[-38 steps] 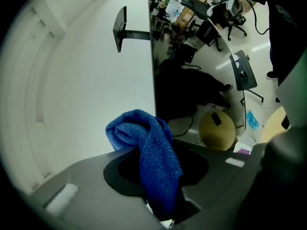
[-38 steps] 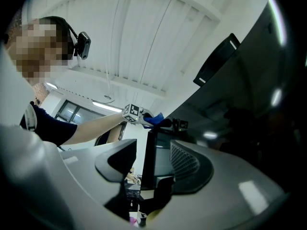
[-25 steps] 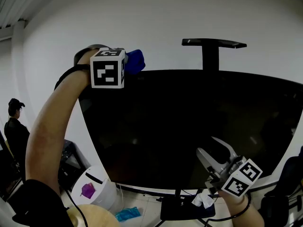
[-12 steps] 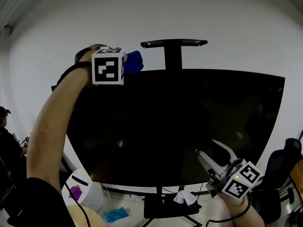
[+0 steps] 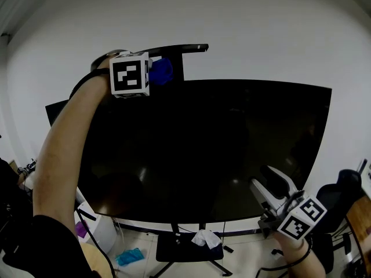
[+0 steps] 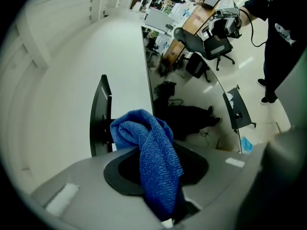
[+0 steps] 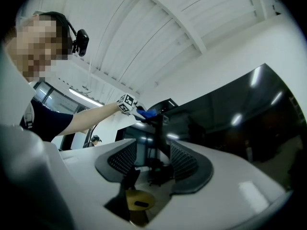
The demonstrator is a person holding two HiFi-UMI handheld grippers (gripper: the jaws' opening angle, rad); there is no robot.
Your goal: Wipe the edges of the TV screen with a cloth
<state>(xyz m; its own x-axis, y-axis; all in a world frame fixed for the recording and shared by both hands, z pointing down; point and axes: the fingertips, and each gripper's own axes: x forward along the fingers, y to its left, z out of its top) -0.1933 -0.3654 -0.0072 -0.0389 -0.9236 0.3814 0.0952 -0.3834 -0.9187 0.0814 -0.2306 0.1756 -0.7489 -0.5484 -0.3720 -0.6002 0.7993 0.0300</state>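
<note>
2 grippers flank a dark TV [image 5: 220, 149]. Left gripper [image 5: 152, 74], at 11 o'clock, clamps a blue cloth [image 5: 161, 71] at the TV's top edge. Right gripper [image 5: 259, 176], at 5 o'clock, has jaws apart, empty.

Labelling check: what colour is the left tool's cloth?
Blue terry cloth; clearest in the left gripper view.

White wall [image 5: 272, 28]; pale floor [image 5: 249, 265]; black office chair [image 5: 342, 193].
</note>
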